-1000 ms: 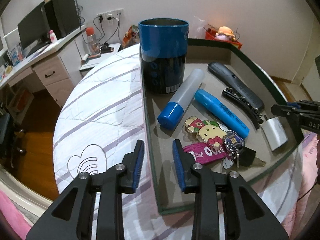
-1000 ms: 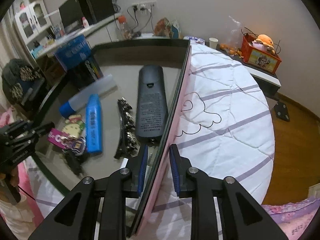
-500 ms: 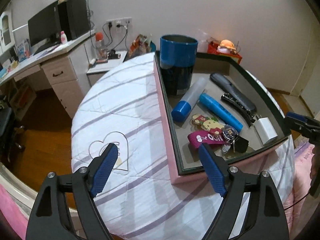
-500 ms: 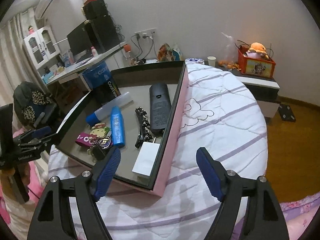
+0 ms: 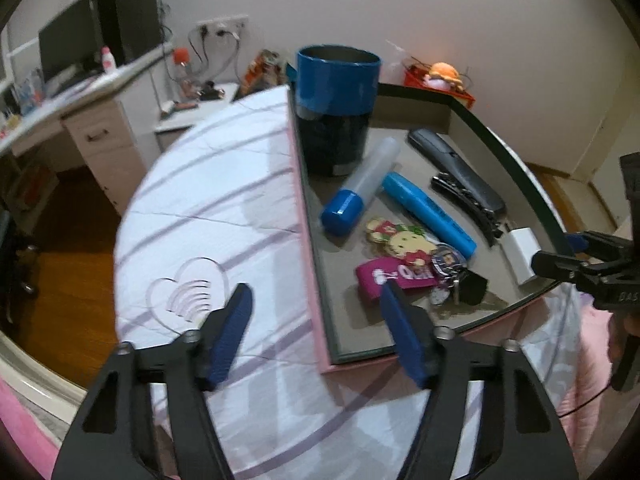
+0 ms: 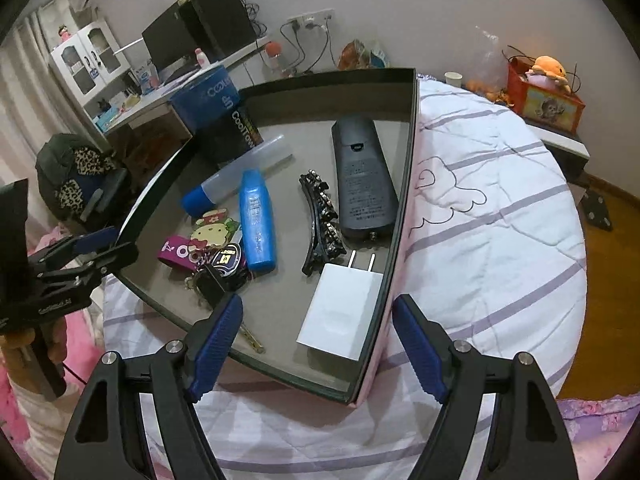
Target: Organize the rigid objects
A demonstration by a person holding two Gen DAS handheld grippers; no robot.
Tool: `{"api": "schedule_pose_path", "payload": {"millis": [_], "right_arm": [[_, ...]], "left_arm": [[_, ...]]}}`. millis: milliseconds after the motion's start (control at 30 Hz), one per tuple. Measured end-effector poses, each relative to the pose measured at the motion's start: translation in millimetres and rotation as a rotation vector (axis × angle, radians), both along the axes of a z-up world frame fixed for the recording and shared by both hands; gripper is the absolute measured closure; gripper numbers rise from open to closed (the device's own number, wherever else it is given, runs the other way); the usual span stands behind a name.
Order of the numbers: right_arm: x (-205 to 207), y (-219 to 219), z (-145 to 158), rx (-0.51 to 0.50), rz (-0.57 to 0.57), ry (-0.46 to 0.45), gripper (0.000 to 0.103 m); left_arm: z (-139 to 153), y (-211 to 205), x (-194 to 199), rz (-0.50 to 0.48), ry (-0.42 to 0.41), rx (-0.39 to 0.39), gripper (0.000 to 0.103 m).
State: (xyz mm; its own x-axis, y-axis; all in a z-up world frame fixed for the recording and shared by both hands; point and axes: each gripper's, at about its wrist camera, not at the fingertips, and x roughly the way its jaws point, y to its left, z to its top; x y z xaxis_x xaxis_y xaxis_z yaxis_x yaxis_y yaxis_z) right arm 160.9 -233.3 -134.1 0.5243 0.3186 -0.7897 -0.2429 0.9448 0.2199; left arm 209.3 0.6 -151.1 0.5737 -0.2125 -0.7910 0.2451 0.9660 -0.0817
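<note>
A pink-sided tray [image 5: 308, 272] [image 6: 400, 208] lies on the quilted bed. It holds a blue can [image 5: 336, 108] [image 6: 218, 114], a glue stick [image 5: 360, 186] [image 6: 236, 174], a blue marker [image 5: 428, 208] [image 6: 256, 220], a black remote [image 5: 456, 170] [image 6: 362, 176], a black hair clip [image 5: 464, 206] [image 6: 320, 224], a white charger [image 5: 522, 248] [image 6: 344, 312] and a keychain bunch [image 5: 412, 264] [image 6: 208, 252]. My left gripper [image 5: 316, 320] is open above the tray's near left wall. My right gripper [image 6: 318, 328] is open over the charger corner. Both are empty.
A white quilt with purple stripes [image 5: 208, 208] [image 6: 492, 216] covers the bed around the tray. A desk with monitor and speakers [image 5: 88, 64] [image 6: 192, 32] stands at the back. A red box with a plush toy [image 6: 544, 88] sits on a side table. Wooden floor [image 6: 612, 248] lies beyond the bed.
Both grippers were shut on the tray's side walls; they have opened, let go and drawn back. The left gripper has since moved closer to the tray again.
</note>
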Motion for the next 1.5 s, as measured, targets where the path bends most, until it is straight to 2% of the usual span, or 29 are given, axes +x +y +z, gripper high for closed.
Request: {"api": "schedule_pose_path", "payload": {"millis": [33, 100, 400, 700, 767, 800, 833, 900, 1033, 1167, 1267, 1333, 1500], "right_arm": [[1, 0, 0, -0.003, 0.003, 0.009, 0.024], [3, 2, 0, -0.017, 0.014, 0.020, 0.024], [5, 5, 2, -0.064, 0.064, 0.074, 0.023], [-10, 8, 2, -0.057, 0.028, 0.070, 0.023], [-9, 6, 3, -0.044, 0.012, 0.068, 0.023], [-8, 3, 4, -0.035, -0.004, 0.060, 0.023], [-8, 2, 4, -0.027, -0.018, 0.054, 0.023], [-11, 1, 6, -0.021, -0.048, 0.030, 0.022], [-31, 2, 21, -0.014, -0.097, -0.053, 0.021], [-53, 15, 45, -0.057, -0.121, -0.150, 0.019], [-67, 27, 59, -0.088, -0.114, -0.215, 0.013], [-79, 33, 70, -0.101, -0.122, -0.271, 0.000], [-102, 46, 85, -0.112, -0.124, -0.331, 0.000]], "left_arm": [[1, -2, -1, -0.012, -0.005, 0.003, 0.049], [1, -6, -4, -0.026, -0.009, 0.018, 0.050], [4, -7, -11, -0.050, -0.004, 0.044, 0.050], [7, -2, -19, -0.046, -0.018, 0.060, 0.049], [8, 1, -18, -0.022, -0.029, 0.056, 0.038], [9, 5, -20, -0.008, -0.034, 0.040, 0.024], [10, 8, -21, -0.006, -0.038, 0.015, 0.020], [15, 13, -28, -0.007, -0.061, -0.030, 0.018], [30, 14, -46, 0.015, -0.133, -0.016, 0.009], [49, 13, -66, 0.020, -0.196, -0.020, 0.001], [62, 8, -82, 0.023, -0.249, -0.008, 0.001], [66, 4, -90, 0.018, -0.256, 0.006, 0.001], [75, -8, -112, 0.025, -0.308, 0.061, 0.000]]}}
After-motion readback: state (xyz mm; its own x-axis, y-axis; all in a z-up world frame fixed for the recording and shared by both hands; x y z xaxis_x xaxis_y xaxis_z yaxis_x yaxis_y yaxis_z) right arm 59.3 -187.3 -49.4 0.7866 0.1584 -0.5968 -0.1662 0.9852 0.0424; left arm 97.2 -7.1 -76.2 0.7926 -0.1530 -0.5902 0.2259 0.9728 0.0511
